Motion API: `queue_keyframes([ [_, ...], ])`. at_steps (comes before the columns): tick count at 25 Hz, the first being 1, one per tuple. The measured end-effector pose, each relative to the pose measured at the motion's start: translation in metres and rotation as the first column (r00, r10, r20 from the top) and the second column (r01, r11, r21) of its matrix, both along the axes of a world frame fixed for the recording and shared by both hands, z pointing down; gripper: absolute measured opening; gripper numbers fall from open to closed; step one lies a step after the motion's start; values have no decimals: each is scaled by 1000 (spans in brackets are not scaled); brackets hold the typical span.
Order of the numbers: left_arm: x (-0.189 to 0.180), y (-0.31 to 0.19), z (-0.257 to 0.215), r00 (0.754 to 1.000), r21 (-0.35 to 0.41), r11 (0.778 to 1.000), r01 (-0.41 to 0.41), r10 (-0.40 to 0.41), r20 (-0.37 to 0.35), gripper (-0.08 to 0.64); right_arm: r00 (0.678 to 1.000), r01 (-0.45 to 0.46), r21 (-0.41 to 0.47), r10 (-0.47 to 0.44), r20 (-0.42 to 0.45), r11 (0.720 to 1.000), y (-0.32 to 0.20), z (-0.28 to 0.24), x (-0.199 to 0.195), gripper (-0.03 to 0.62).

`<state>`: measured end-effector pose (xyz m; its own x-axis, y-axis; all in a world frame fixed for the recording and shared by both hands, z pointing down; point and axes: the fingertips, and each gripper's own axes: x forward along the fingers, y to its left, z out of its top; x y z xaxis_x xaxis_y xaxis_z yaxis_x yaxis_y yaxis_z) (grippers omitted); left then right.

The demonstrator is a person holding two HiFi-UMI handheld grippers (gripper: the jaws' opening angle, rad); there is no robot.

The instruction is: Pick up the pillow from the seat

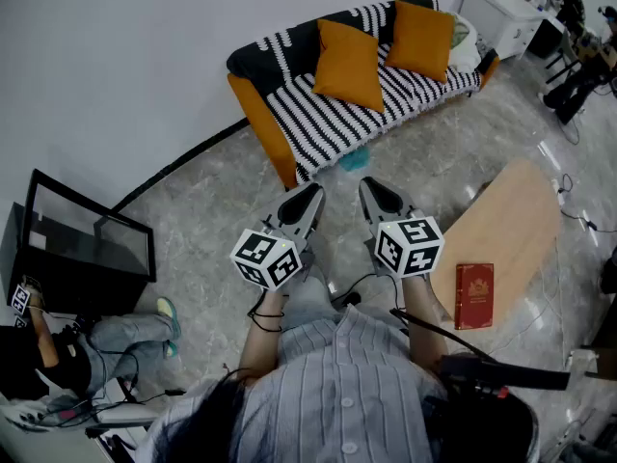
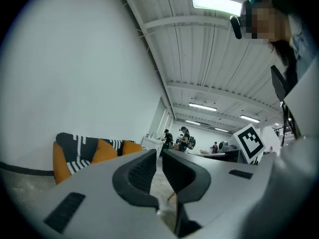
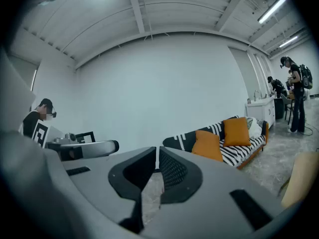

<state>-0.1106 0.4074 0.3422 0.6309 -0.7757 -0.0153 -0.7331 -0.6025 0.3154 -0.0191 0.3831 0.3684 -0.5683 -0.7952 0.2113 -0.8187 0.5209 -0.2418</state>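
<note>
Two orange pillows point(image 1: 349, 64) point(image 1: 421, 39) lean against the back of a black-and-white striped sofa point(image 1: 318, 114) with orange sides, far ahead of me. The same pillows point(image 3: 208, 144) point(image 3: 237, 131) show in the right gripper view, and one orange pillow point(image 2: 105, 151) shows in the left gripper view. My left gripper point(image 1: 314, 195) and right gripper point(image 1: 368, 189) are held side by side over the floor, well short of the sofa. Both are shut with nothing between their jaws.
A light wooden low table point(image 1: 506, 230) with a red book point(image 1: 474, 295) on it stands to my right. A black frame stand point(image 1: 87, 249) and a seated person point(image 1: 58, 350) are at the left. A white cabinet point(image 1: 501, 15) stands beyond the sofa, with people at the far right.
</note>
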Motion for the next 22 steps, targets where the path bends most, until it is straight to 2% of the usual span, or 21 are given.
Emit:
queue_keyframes([
  [11, -5, 11, 7, 1000, -6, 1000, 10, -10, -7, 31, 1000, -7, 25, 7, 0, 1000, 12, 1, -1, 34],
  [22, 16, 13, 3, 1000, 4, 1000, -15, 15, 9, 31, 999, -27, 19, 26, 30, 999, 11, 1, 20, 35],
])
